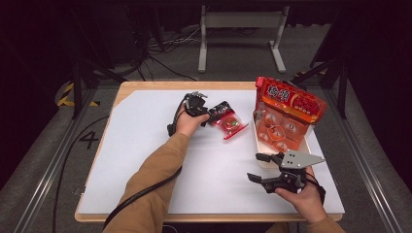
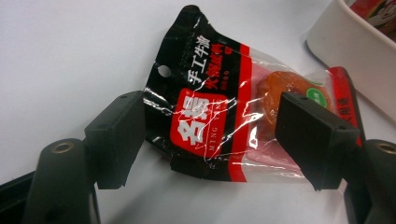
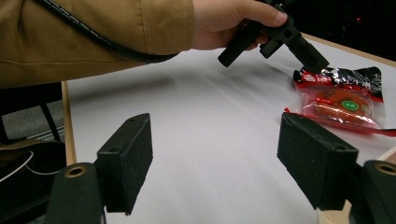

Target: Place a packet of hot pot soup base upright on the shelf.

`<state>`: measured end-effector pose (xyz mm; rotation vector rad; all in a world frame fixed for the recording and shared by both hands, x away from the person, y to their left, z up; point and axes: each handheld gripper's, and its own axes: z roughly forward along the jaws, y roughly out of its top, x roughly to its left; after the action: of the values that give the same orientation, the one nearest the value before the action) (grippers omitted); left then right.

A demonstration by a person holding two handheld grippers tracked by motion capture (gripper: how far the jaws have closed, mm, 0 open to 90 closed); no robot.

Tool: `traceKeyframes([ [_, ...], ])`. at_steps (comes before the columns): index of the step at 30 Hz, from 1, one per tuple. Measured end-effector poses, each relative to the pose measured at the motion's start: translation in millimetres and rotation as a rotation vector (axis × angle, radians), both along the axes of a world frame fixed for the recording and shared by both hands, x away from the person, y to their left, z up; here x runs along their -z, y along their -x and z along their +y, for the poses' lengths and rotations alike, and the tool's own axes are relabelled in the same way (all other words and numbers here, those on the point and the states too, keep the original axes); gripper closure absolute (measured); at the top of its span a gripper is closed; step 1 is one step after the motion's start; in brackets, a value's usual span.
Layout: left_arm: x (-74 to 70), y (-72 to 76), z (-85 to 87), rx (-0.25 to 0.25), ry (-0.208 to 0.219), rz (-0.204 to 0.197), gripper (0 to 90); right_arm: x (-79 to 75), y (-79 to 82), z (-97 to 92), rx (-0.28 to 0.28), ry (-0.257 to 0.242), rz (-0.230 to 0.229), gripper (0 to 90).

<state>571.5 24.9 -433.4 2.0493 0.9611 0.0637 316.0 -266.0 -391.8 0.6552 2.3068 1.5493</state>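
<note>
left gripper (image 2: 210, 140) with jaws spread around a snack packet (image 2: 243, 107) on the table (image 1: 145, 145). right gripper (image 3: 215, 163) released, holding nothing.

Snack packet (image 1: 227, 120) – red-black, flat on white mat beside tray (image 1: 256, 145).

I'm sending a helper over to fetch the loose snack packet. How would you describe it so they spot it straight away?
On the white table, look toward the far middle, just left of the white tray holding the big orange package. The packet lies flat by the left gripper, whose open jaws sit either side of it. Unlike the big package, it is small, black and red, with a clear window showing something orange.
</note>
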Motion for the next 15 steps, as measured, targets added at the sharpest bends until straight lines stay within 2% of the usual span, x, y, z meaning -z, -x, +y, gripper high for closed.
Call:
traceKeyframes([
  [7, 4.6, 0.4, -4.8, 0.019, 0.006, 0.032, 27.4, 0.6, -0.2, 2.2, -0.009, 0.001, 0.001, 27.4],
  [9, 6.3, 0.4, -7.8, 0.019, -0.013, 0.022, 28.5, 0.6, -0.6, 2.1, -0.008, 0.000, 0.003, 27.4],
  [13, 8.7, -1.5, -8.0, -0.001, -0.055, 0.033, 35.6, 1.3, -0.7, 2.5, -0.011, 0.001, 0.005, 27.4],
  [15, 8.7, -3.2, -8.5, -0.016, -0.055, 0.024, 35.2, 1.3, -0.4, 2.7, -0.012, 0.002, 0.006, 27.4],
])
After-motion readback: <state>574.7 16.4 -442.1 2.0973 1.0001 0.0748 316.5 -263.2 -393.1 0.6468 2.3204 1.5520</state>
